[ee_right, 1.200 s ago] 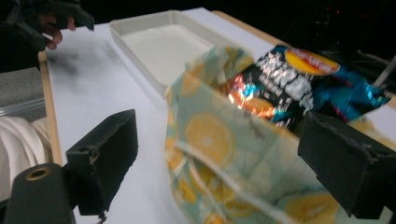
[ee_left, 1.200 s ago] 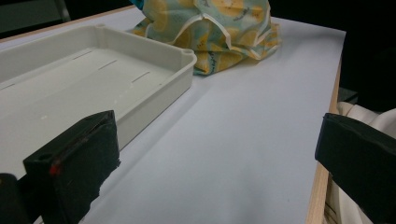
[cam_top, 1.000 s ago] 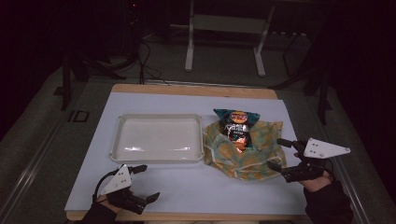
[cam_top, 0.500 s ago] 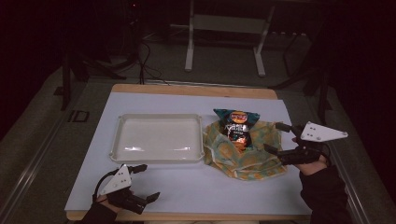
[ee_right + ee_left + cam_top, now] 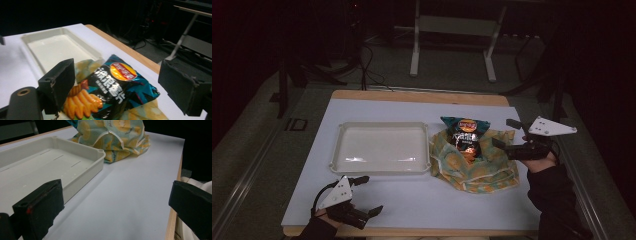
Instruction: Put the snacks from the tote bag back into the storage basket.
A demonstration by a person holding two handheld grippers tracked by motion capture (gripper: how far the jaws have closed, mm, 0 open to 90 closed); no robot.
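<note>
The left gripper [image 5: 364, 195] sits low at the table's [image 5: 422, 200] near left corner, its jaws spread wide with nothing between them; in the left gripper view they frame bare white tabletop, with the tray's [image 5: 82, 173] near corner just beside the left jaw. The tray [image 5: 379, 167], white and shallow, lies on the left half of the table. Just beside its right edge lies a yellow-and-teal patterned bag [image 5: 472, 172], crumpled and flat on the table, close enough that whether it touches the tray is unclear. A chip packet [image 5: 464, 135], dark with a red-and-yellow logo, rests on top of the bag, its upper end reaching past the bag's far edge. The right gripper [image 5: 507, 134] hovers at the bag's right side, pointing left toward the packet, jaws apart and gripping nothing; in the right gripper view the packet [image 5: 112, 85] lies between and beyond the two jaws, untouched.
</note>
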